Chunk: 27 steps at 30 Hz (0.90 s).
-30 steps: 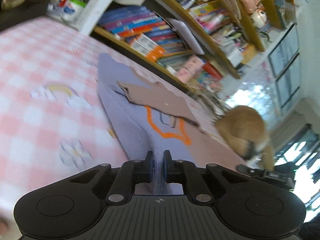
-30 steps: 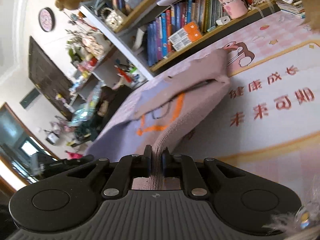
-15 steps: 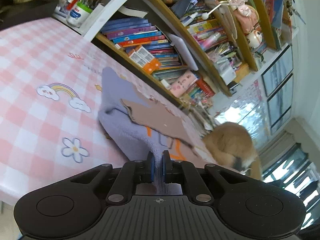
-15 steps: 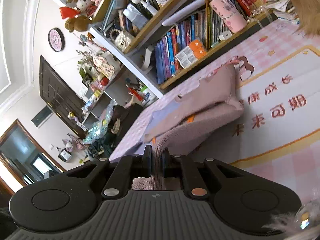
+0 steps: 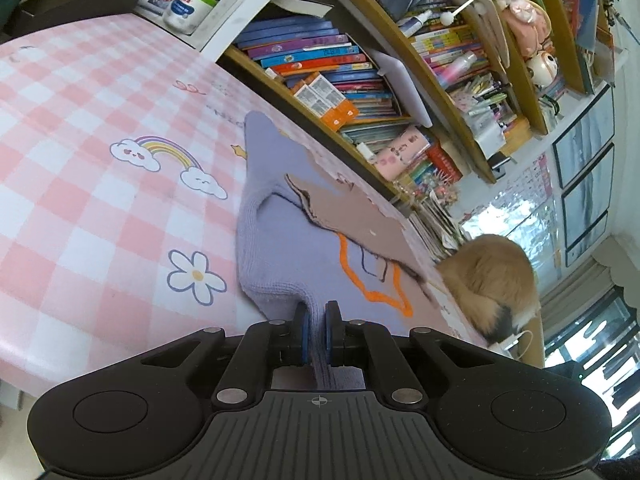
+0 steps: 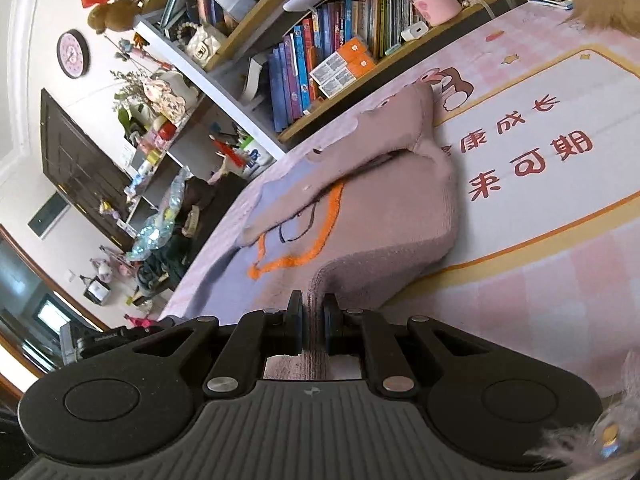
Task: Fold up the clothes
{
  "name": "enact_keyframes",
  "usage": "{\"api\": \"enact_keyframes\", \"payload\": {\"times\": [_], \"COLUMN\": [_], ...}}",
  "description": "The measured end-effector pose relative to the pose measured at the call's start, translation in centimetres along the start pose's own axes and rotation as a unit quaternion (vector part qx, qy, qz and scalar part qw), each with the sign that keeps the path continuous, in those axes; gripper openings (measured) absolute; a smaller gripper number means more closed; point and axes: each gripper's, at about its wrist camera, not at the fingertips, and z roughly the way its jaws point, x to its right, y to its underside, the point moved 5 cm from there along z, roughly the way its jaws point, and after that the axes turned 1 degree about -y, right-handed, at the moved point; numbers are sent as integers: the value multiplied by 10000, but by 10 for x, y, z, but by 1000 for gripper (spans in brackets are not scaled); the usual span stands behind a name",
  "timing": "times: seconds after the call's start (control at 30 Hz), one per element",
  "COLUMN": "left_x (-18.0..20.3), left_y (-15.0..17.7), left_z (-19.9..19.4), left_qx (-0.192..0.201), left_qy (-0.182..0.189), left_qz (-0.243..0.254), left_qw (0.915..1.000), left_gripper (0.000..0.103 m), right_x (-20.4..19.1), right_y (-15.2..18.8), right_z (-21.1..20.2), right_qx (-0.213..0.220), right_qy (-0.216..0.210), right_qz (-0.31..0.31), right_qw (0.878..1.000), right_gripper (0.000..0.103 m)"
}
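Sweater (image 5: 320,256): mid-fold on bench (image 5: 100,184); left tongs (image 5: 316,332), right tongs (image 6: 313,324) both pinching hem; next, likely carry it over.

This is a lived-in home, likely a child's study or bedroom. Slanting wooden bookshelves (image 5: 404,80) are crammed with colourful children's books (image 6: 298,76), plush toys (image 5: 524,20) and a white pot of pens (image 5: 188,0). The worktop wears a pink-and-white checked cloth with rainbow and flower prints (image 5: 100,184), and a round pink wall clock (image 6: 73,54) hangs nearby.
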Motion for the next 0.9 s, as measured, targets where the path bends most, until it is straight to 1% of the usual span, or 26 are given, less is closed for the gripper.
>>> {"api": "enact_keyframes", "payload": {"times": [0.27, 0.4, 0.47, 0.6, 0.77, 0.83, 0.9], "left_x": [-3, -1, 1, -1, -5, -5, -4], "left_y": [3, -1, -8, -29, -56, -59, -53], "left_z": [7, 20, 30, 40, 51, 47, 39], "left_qx": [-76, -149, -174, -35, 177, 240, 246], "left_qy": [-1, -26, -79, -127, -169, -189, -224], "left_qz": [15, 123, 254, 306, 321, 313, 322], "left_qw": [10000, 9998, 9995, 9994, 9992, 9990, 9989], "left_gripper": [6, 6, 6, 6, 6, 6, 6], "right_x": [5, 4, 1, -8, -9, -10, -11], "right_y": [6, 0, -7, -25, -51, -56, -52], "right_z": [11, 26, 39, 72, 109, 113, 105], "right_qx": [-116, -158, -209, -348, -355, -285, -251], "right_qy": [89, 170, 248, 447, 739, 817, 761], "right_qz": [50, -37, -196, -640, -850, -888, -890], "right_qw": [9999, 9997, 9993, 9963, 9930, 9923, 9928], "right_gripper": [9, 9, 9, 9, 9, 9, 9]}}
